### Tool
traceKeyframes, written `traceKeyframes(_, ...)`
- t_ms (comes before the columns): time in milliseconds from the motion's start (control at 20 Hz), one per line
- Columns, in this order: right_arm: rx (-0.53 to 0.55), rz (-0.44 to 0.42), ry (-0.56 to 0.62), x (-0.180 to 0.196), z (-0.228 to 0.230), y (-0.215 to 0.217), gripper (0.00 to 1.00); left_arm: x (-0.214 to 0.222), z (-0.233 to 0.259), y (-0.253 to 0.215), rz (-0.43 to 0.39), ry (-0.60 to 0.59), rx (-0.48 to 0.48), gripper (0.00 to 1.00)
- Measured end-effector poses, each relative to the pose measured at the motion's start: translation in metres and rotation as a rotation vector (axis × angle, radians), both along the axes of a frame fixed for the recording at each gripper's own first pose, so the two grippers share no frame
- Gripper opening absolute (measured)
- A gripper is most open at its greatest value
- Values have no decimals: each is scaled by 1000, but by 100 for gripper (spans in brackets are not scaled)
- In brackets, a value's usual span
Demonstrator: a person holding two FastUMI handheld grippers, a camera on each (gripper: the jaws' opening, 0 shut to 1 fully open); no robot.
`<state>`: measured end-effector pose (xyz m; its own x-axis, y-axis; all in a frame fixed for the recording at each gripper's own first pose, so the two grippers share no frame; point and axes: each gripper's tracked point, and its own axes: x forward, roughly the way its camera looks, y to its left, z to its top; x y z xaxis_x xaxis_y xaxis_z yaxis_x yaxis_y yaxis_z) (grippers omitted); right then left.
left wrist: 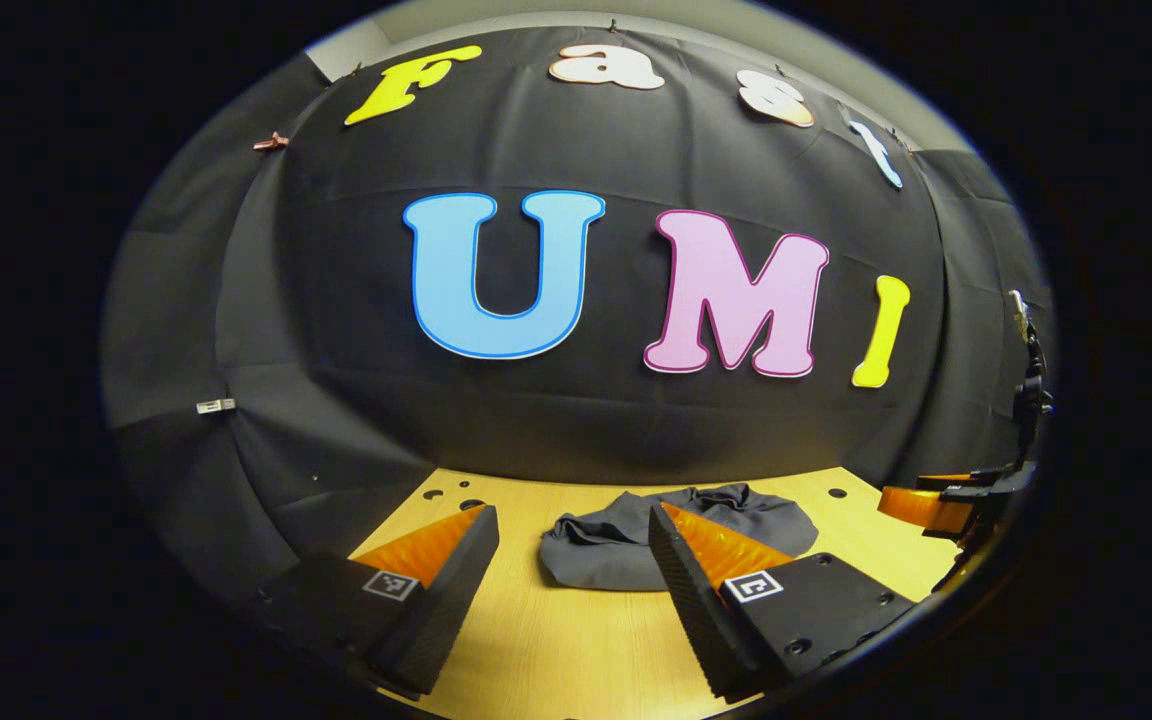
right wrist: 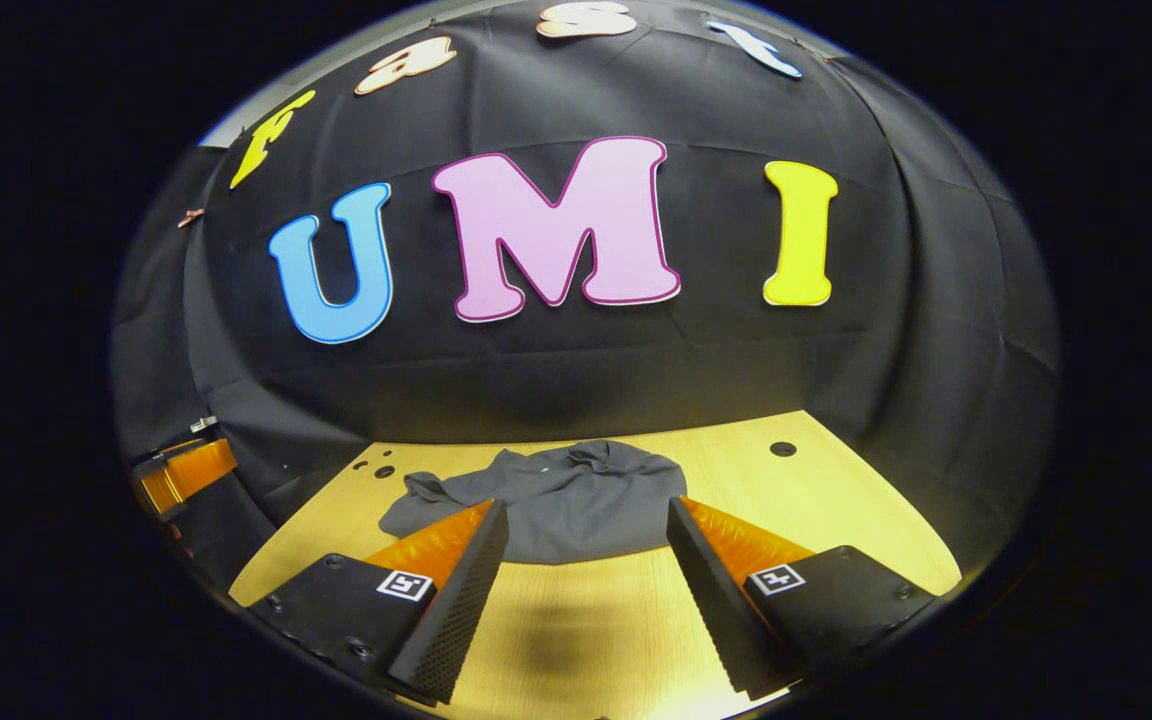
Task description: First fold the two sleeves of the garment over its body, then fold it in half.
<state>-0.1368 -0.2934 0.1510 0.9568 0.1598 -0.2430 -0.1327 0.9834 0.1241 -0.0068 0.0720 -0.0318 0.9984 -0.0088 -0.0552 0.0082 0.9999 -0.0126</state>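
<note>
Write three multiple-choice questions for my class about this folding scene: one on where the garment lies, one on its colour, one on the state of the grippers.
1. Where does the garment lie?
A. On the wooden table, ahead of both grippers
B. Hanging on the booth wall
C. Held up between the jaws

2. What colour is the garment?
A. Bright red
B. Dark grey
C. White

3. How do the left gripper and the right gripper stand?
A. Both shut on a sleeve
B. One open, one shut on the cloth
C. Both open, holding nothing

Answers:
1. A, since the crumpled heap rests on the tabletop beyond the jaws in both views.
2. B, as the cloth is dark grey against the pale wood.
3. C, because each pair of jaws stands wide apart with bare table between them.
</note>
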Motion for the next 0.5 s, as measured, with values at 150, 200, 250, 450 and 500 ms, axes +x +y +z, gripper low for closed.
traceKeyframes(150, -19, 31, 14, -16, -7, 6, 99, -18, -3, -3, -20, -21, -37, 95)
traceKeyframes(200, -25, 40, 16, -22, -9, 7, 99, -22, -7, -4, -29, -16, -39, 95)
traceKeyframes(250, -33, 46, 20, -28, -11, 8, 99, -24, -13, -3, -36, 4, -43, 95)
traceKeyframes(450, -78, 67, 62, -54, -37, 11, 98, -32, -32, 9, -34, 62, -22, 95)
traceKeyframes(500, -83, 72, 90, -62, -49, 12, 98, -35, -36, 9, -32, 72, -18, 95)
